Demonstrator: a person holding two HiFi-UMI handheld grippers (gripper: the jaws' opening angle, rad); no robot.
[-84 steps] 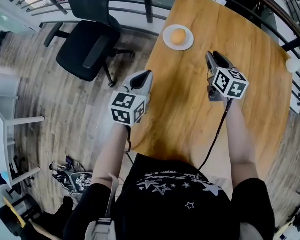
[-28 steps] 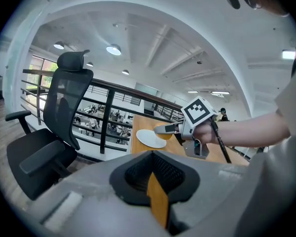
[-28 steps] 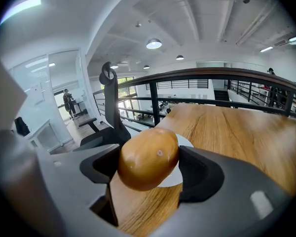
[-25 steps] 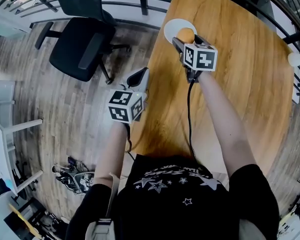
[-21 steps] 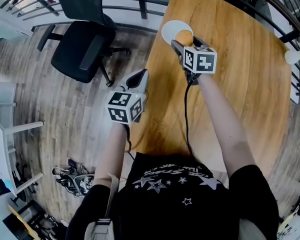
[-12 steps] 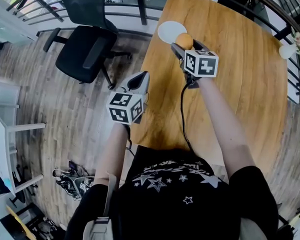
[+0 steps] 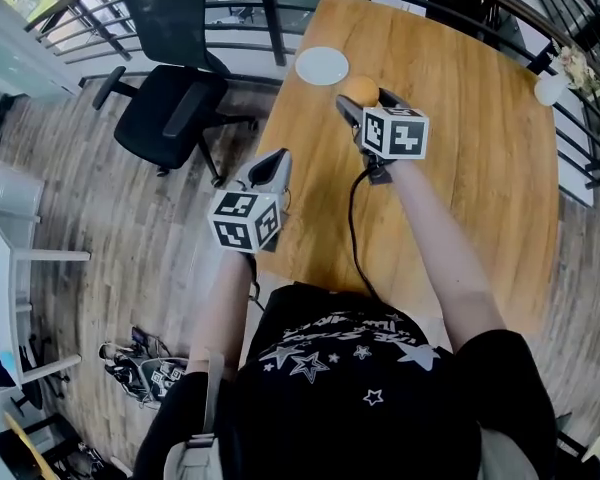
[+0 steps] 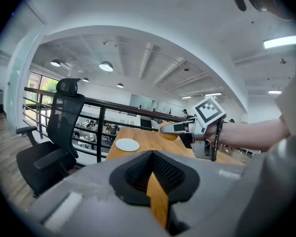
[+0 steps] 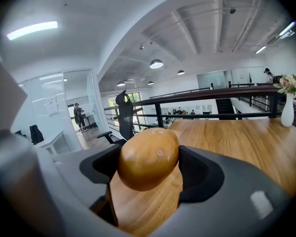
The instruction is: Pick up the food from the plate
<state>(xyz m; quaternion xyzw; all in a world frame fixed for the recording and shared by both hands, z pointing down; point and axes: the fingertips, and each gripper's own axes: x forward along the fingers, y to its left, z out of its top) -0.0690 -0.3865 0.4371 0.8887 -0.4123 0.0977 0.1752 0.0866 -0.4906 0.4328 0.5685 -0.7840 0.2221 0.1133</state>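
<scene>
The step in hand looks like the lift itself, and it seems all but done. The right claw is clamped on the round, smooth golden-brown food, one pad pressed into each flank, with the jaws standing wide because the piece is broad. The food hangs in the air above the warm-toned wooden surface, just off the round white plate. The plate sits bare near the far left corner of the surface.

The left claw is closed on nothing and is held at the left edge of the surface, taking no part in the grip.

With the food clear of the plate, the next move mostly calls for holding the squeeze even and carrying level. The skin looks glossy and curved, so it could roll or slide out between the pads if the wrist tips or the pressure eases. The task names no place to set it down.
</scene>
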